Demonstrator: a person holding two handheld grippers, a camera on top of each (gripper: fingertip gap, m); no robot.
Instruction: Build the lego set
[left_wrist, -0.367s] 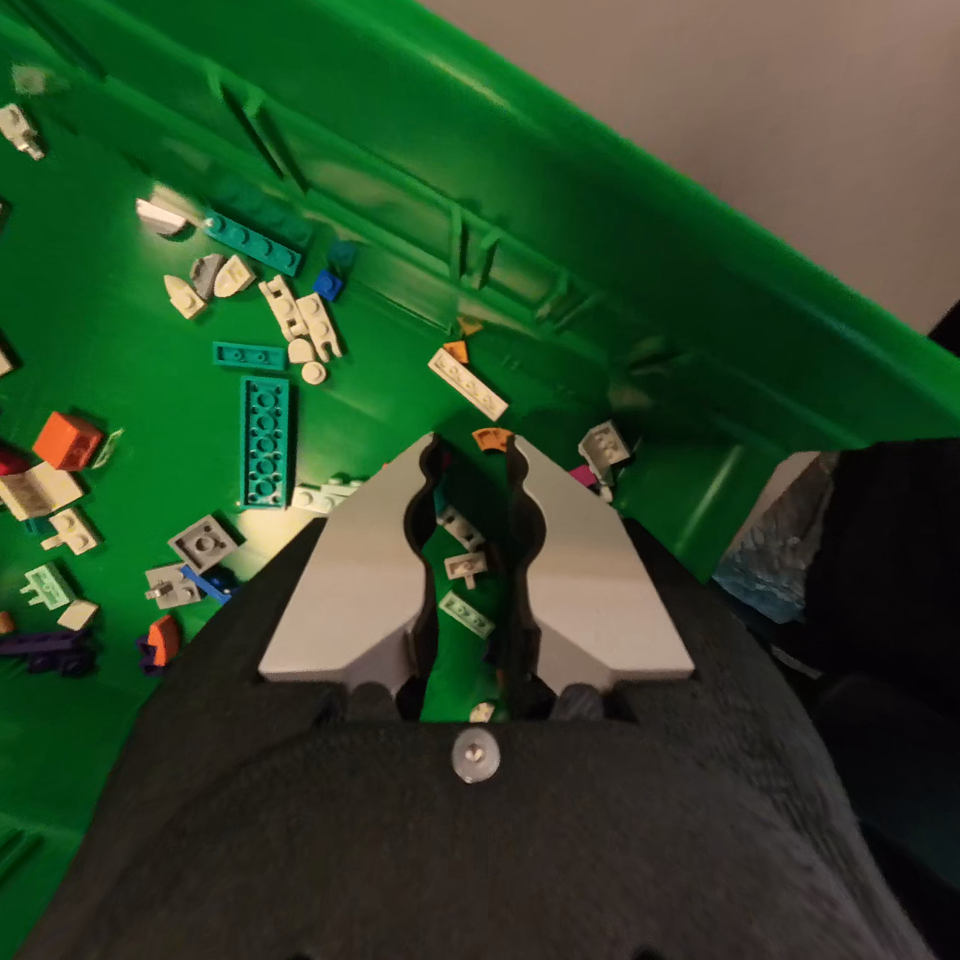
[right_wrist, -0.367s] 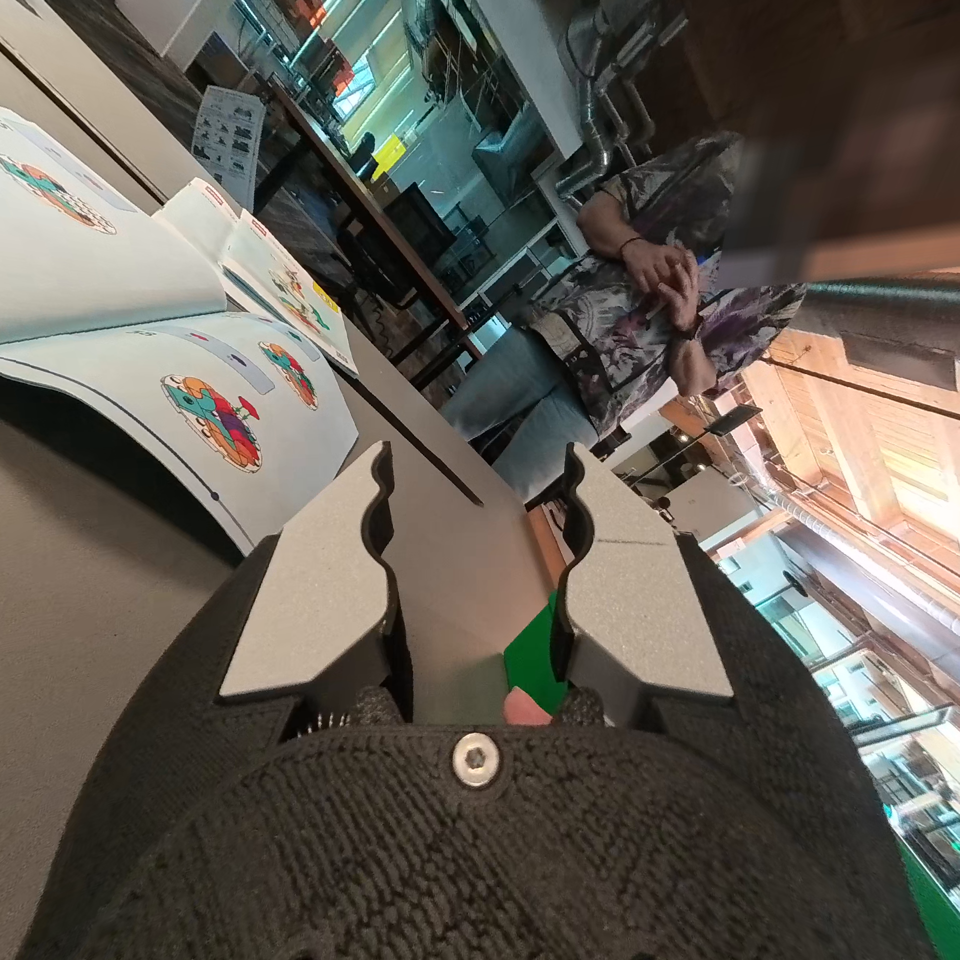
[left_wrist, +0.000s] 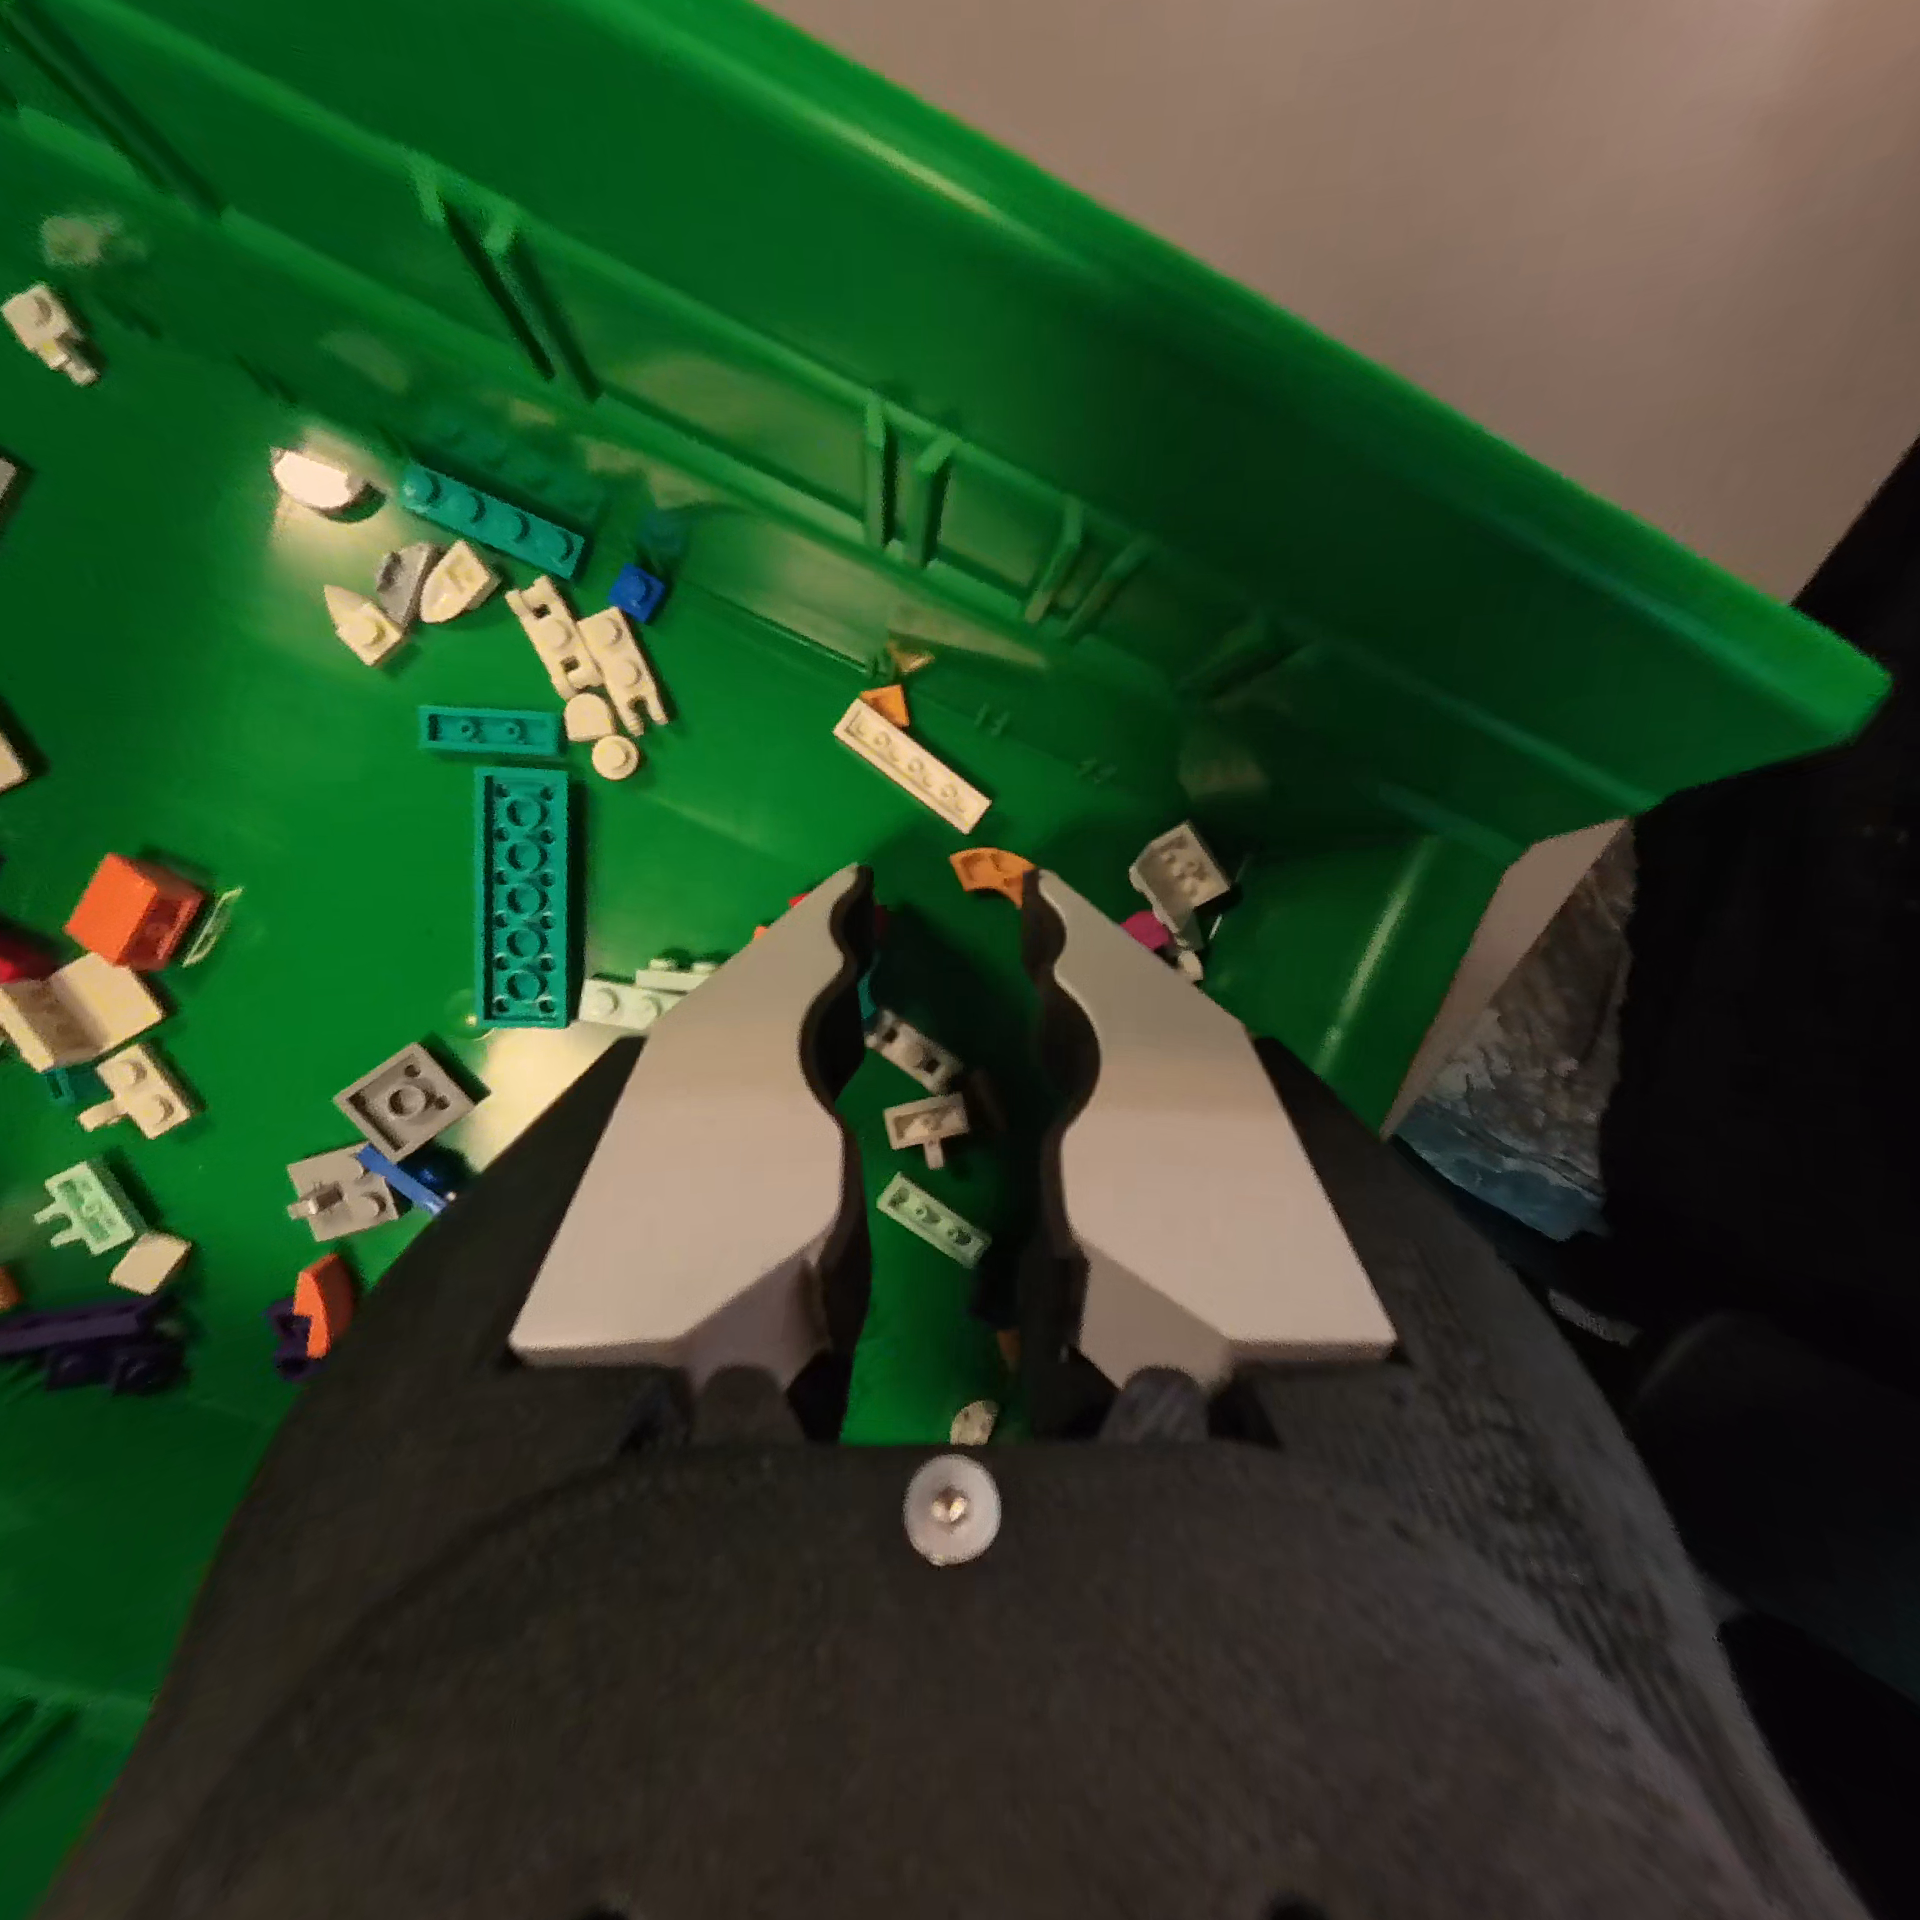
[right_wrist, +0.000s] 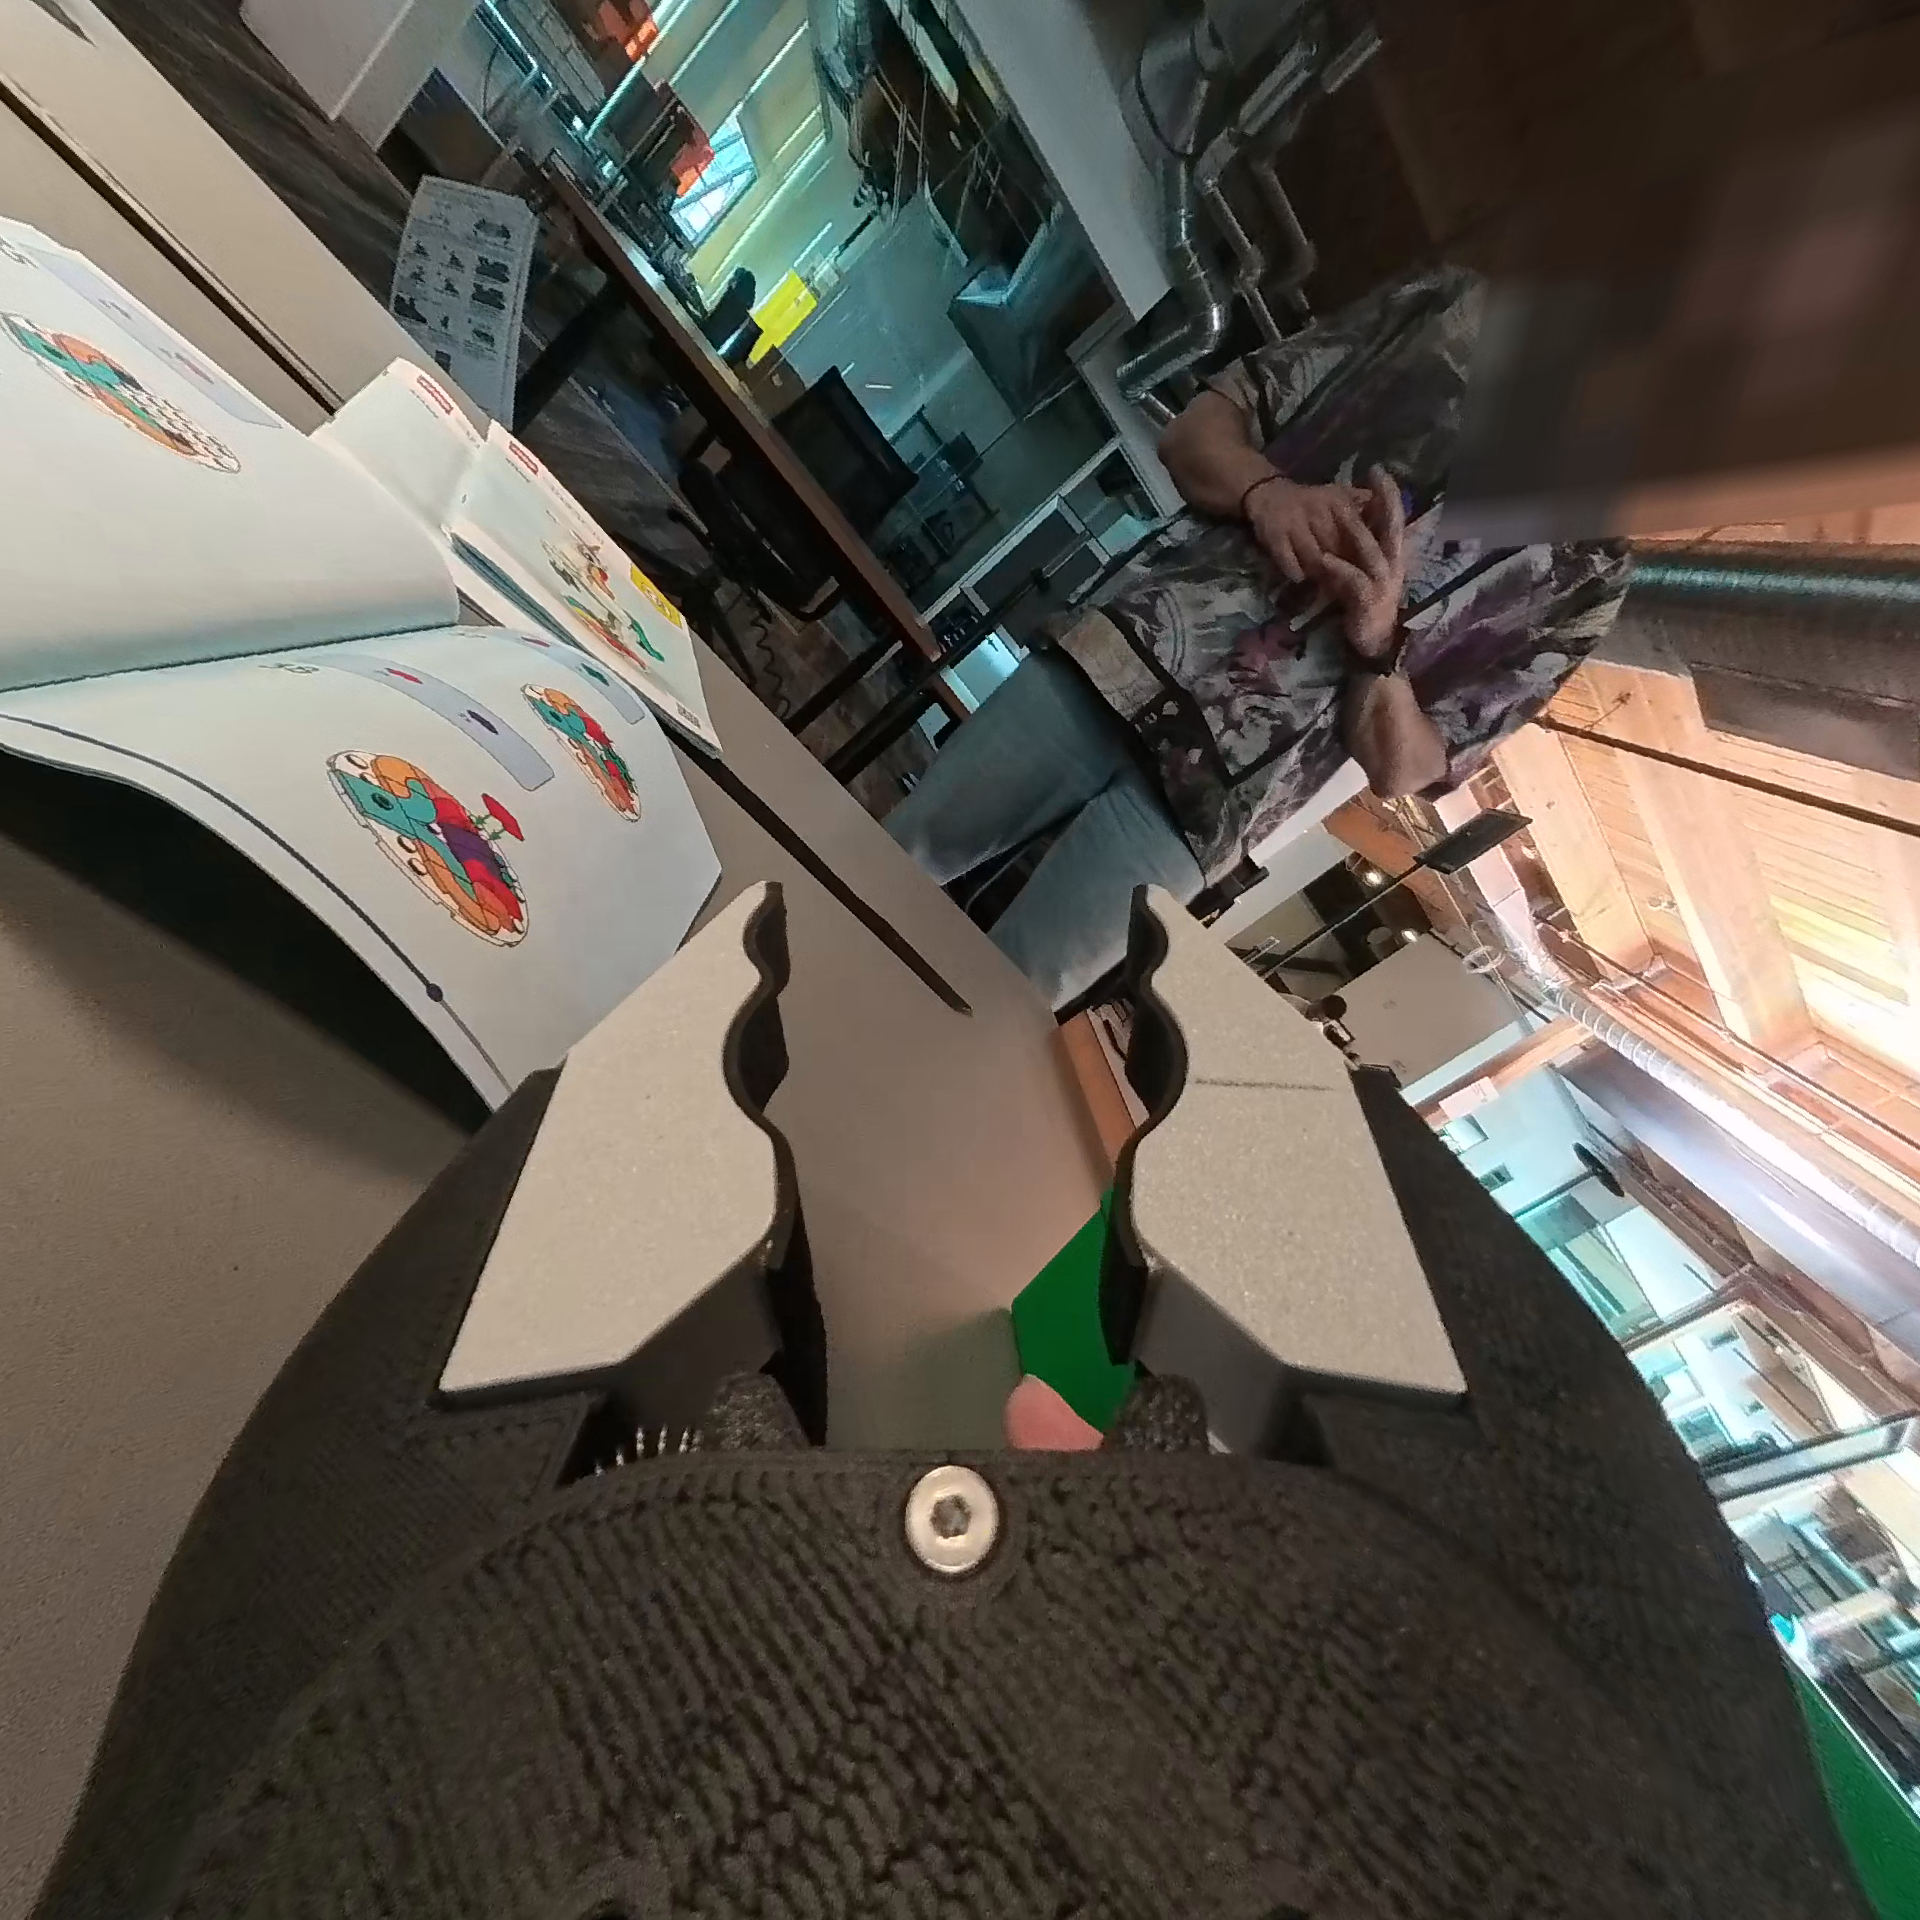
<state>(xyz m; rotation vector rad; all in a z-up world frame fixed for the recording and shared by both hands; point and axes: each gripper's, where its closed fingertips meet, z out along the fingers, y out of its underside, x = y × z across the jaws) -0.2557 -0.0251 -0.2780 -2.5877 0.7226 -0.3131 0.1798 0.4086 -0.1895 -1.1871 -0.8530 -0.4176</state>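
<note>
Pieces sit loose across the floor of the green plastic bin (left_wrist: 1039, 343); no assembled model in either view, so the build looks barely begun. Left wrist view: left gripper (left_wrist: 945, 883) hangs over the bin's corner, jaws partly spread, nothing between them. Orange curved tile (left_wrist: 987, 868) lies just past the tips at 12 o'clock, cream four-stud plate (left_wrist: 912, 767) beyond it, long teal two-row plate (left_wrist: 523, 899) at 9 o'clock, small white clip plate (left_wrist: 927, 1124) and mint plate (left_wrist: 932, 1218) in the gap below.

Right wrist view: right gripper (right_wrist: 956, 914) spread wide and empty over the grey tabletop (right_wrist: 104, 1195). Open white instruction booklet (right_wrist: 312, 748) lies at 10 o'clock. Bystander in a patterned shirt (right_wrist: 1299, 623) stands at 1 o'clock. Nearly all picking and joining remains.
</note>
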